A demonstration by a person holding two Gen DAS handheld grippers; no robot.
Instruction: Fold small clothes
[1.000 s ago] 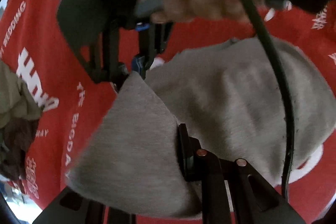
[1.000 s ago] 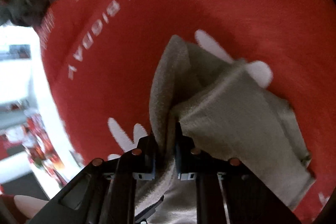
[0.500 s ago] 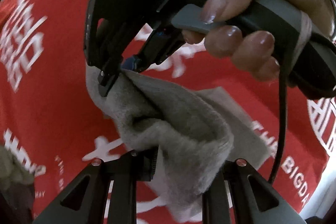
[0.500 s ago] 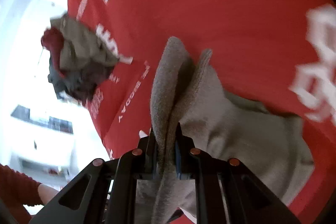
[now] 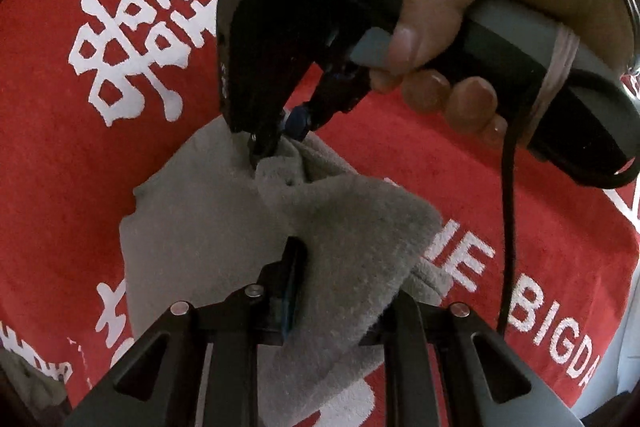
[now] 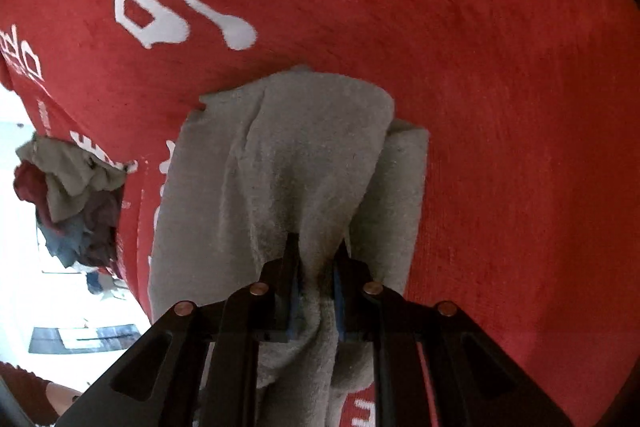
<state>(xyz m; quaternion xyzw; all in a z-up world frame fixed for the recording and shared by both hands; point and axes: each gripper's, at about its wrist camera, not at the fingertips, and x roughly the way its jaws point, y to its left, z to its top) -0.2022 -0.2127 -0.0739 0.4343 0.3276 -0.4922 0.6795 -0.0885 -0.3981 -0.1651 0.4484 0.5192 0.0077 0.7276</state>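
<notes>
A small grey fleece garment (image 5: 208, 227) lies partly on the red printed cloth (image 5: 60, 155) that covers the table. In the left wrist view my left gripper (image 5: 340, 291) has a fold of the grey garment between its fingers, and the cloth hides the right fingertip. Ahead of it the right gripper (image 5: 280, 143), held by a hand, pinches the garment's far edge. In the right wrist view my right gripper (image 6: 316, 287) is shut on a bunched fold of the grey garment (image 6: 304, 163), which drapes forward onto the red cloth.
A pile of other small clothes (image 6: 68, 191), grey, maroon and blue, sits at the table's left edge in the right wrist view. A black cable (image 5: 508, 227) hangs from the right gripper's handle. The red cloth (image 6: 500, 107) carries white lettering.
Both grippers have carried the grey garment across the red cloth and lowered it. The garment now lies flatter and doubled over, and the two grippers stand closer together.
</notes>
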